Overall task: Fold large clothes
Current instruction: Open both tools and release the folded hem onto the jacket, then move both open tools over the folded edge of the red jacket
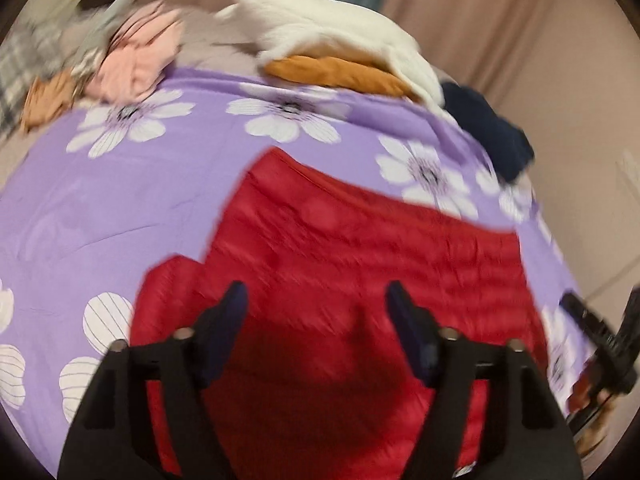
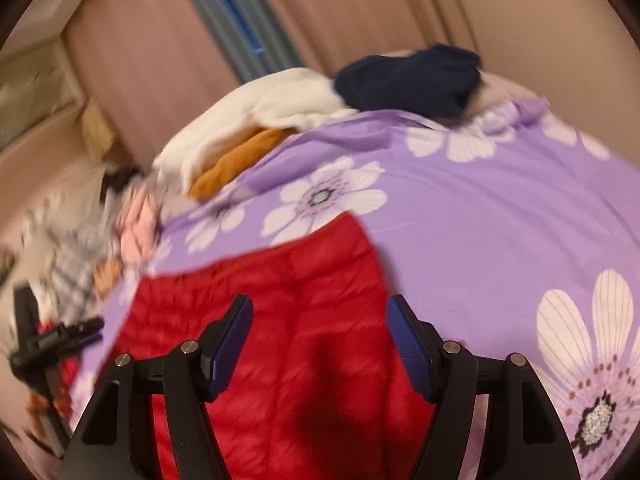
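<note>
Left view first: your left gripper (image 1: 316, 320) hangs spread wide, nothing between its dark blue pads (image 1: 232, 320), right over the red quilted jacket (image 1: 340, 264). The jacket lies flat on the purple flowered sheet (image 1: 100, 208), running ahead of your fingers. It looks puffy, light and slick, so I'd expect it to slide and spring back; pinch a hem or seam, not the padded middle.

Right view now: your right gripper (image 2: 320, 336) is open too, empty, with the jacket (image 2: 288, 280) just below and ahead, its far edge angling off to your left. Bare sheet (image 2: 500, 240) lies right of your fingers.
</note>
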Motion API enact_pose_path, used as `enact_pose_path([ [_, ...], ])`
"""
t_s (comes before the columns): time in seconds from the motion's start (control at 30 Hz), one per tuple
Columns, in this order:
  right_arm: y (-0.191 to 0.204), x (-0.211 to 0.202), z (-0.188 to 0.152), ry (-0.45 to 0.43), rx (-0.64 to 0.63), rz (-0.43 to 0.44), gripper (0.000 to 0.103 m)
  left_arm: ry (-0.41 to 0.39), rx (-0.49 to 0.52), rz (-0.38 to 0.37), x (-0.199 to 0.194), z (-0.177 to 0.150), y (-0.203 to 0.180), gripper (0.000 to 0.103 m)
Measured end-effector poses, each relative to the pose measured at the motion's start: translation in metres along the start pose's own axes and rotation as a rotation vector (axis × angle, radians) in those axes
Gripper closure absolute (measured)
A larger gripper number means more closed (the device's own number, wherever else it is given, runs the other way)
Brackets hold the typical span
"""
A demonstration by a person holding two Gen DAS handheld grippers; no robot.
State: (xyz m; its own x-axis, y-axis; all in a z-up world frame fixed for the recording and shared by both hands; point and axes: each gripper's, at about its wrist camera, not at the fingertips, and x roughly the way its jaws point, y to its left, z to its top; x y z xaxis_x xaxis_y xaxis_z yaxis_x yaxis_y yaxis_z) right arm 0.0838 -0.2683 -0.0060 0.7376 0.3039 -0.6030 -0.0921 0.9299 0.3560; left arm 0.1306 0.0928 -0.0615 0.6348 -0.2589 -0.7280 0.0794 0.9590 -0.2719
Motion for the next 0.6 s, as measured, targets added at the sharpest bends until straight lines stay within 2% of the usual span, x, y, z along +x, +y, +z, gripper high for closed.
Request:
enact_pose_path([
  [0.03, 0.007, 0.001, -0.005, 0.011, -0.019, 0.012, 0.040, -0.002, 0.022, 0.006, 0.000, -0.006, -0.007, 0.054],
  [0.07, 0.015, 0.002, -0.011, 0.028, -0.037, 0.021, 0.050, -0.003, 0.052, 0.000, 0.000, -0.015, -0.016, 0.070],
  [0.1, 0.021, 0.005, -0.015, 0.039, -0.052, 0.026, 0.053, 0.000, 0.071, -0.018, 0.001, -0.021, -0.024, 0.078],
  [0.13, 0.030, 0.006, -0.021, 0.043, -0.078, 0.032, 0.057, 0.002, 0.088, -0.029, 0.001, -0.028, -0.031, 0.079],
  [0.3, 0.066, 0.010, -0.045, 0.059, -0.211, 0.072, 0.057, -0.009, 0.203, -0.022, 0.010, -0.055, -0.062, 0.079],
  [0.47, 0.074, 0.036, -0.066, 0.138, -0.295, 0.013, 0.058, 0.021, 0.245, 0.006, 0.030, -0.072, -0.061, 0.079],
  [0.6, 0.072, 0.044, -0.081, 0.137, -0.326, -0.021, 0.058, 0.008, 0.300, 0.039, 0.033, -0.085, -0.066, 0.079],
])
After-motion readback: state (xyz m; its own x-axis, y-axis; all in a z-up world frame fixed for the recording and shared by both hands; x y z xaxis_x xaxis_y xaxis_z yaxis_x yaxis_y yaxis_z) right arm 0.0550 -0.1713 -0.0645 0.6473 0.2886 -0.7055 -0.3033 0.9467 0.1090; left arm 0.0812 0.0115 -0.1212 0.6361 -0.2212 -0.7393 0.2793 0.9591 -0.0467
